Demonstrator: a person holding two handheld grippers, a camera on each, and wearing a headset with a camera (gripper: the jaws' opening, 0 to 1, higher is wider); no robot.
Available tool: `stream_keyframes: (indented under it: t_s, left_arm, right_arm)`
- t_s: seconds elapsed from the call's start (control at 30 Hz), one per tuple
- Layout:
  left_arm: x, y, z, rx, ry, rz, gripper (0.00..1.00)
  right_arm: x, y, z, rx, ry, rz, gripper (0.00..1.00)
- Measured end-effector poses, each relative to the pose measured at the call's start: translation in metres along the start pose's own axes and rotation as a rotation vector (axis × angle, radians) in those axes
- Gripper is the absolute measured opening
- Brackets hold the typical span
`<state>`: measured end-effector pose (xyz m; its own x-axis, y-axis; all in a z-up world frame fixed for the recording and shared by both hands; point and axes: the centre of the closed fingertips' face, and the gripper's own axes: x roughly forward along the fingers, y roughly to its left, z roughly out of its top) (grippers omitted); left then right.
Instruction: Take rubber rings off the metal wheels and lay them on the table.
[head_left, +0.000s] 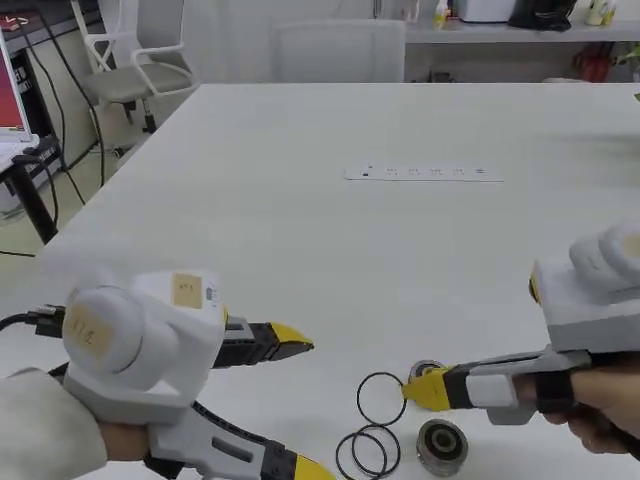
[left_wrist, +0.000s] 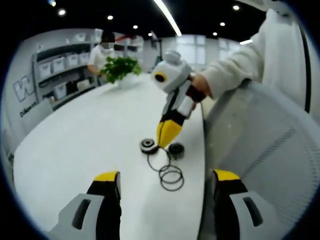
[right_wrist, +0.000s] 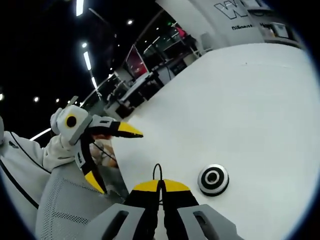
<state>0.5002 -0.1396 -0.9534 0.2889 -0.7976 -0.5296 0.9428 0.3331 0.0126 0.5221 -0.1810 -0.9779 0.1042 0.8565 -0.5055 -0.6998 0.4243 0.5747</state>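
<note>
My right gripper (head_left: 428, 390) is shut on a thin black rubber ring (head_left: 360, 400), which hangs leftward from its yellow tips close to the tabletop. In the right gripper view the ring (right_wrist: 158, 172) rises as a thin line from the closed jaws (right_wrist: 160, 186). One metal wheel (head_left: 441, 445) lies just in front of that gripper and another wheel (head_left: 424, 369) sits behind its tip. Two loose rings (head_left: 368, 452) overlap on the table. My left gripper (head_left: 300, 403) is open and empty, left of the rings; its jaws (left_wrist: 166, 177) frame them from a distance.
The white table (head_left: 330, 250) stretches far ahead, with a flat white strip (head_left: 423, 173) at mid-table. Chairs (head_left: 340, 50) stand at the far edge. A potted plant (left_wrist: 120, 67) sits at the table's end, and a mesh chair back (left_wrist: 260, 140) is near the front edge.
</note>
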Motion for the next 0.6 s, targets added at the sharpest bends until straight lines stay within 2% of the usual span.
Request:
stream_keyframes:
  t_s: [0.17, 0.23, 0.33, 0.47, 0.6]
  left_arm:
    - [0.000, -0.001, 0.001, -0.001, -0.005, -0.005, 0.76]
    - [0.001, -0.002, -0.001, -0.002, 0.001, -0.009, 0.75]
    - [0.002, -0.004, -0.004, 0.002, 0.018, -0.019, 0.75]
    - [0.003, -0.005, -0.004, 0.003, 0.019, -0.022, 0.75]
    - [0.003, -0.005, -0.005, 0.000, 0.024, -0.022, 0.75]
  right_arm:
    - [0.004, -0.001, -0.011, -0.026, 0.046, 0.000, 0.00]
    - [0.005, -0.006, -0.016, -0.080, 0.074, -0.033, 0.00]
    - [0.005, -0.007, -0.016, -0.089, 0.079, -0.030, 0.00]
    - [0.005, -0.011, -0.020, -0.130, 0.110, -0.049, 0.00]
    - [0.005, -0.012, -0.020, -0.143, 0.112, -0.054, 0.00]
